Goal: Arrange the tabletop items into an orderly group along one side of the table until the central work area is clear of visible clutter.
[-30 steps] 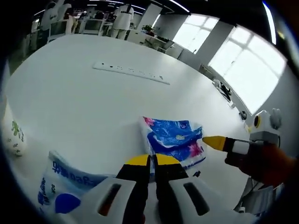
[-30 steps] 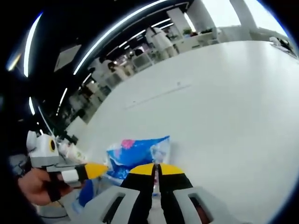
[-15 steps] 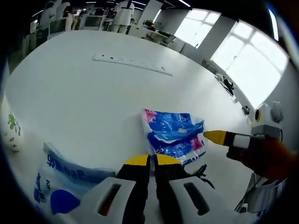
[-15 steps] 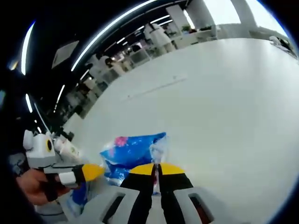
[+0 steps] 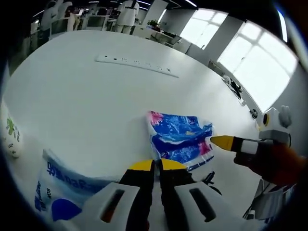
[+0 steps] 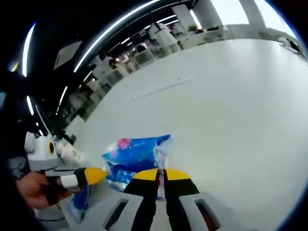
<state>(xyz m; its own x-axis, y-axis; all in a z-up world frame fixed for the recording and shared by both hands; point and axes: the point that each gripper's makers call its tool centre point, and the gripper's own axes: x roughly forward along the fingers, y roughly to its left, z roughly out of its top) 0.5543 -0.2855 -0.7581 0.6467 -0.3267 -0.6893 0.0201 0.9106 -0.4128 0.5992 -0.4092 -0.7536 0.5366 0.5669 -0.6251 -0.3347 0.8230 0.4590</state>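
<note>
White bench (image 5: 72, 96) spreads wide, its middle bare except for a power strip (image 5: 136, 65). Near its edge lie a white-and-blue pack (image 5: 62, 185), a blue pack (image 5: 179, 137) and a cup (image 5: 9, 137), grouped, it seems, to clear the centre. Left tongs (image 5: 154, 166) are together, empty. Right tongs (image 6: 160, 174) are pinched on the blue pack's clear edge, likely to drag it; since a second ago it has slid slightly.

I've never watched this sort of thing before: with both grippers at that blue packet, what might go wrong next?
The right gripper pinches only a thin corner of the blue packet, so the plastic could tear or slip free. The left gripper, shut beside it, might knock the white and blue pack. The packet sits near the table edge and could slide off.
</note>
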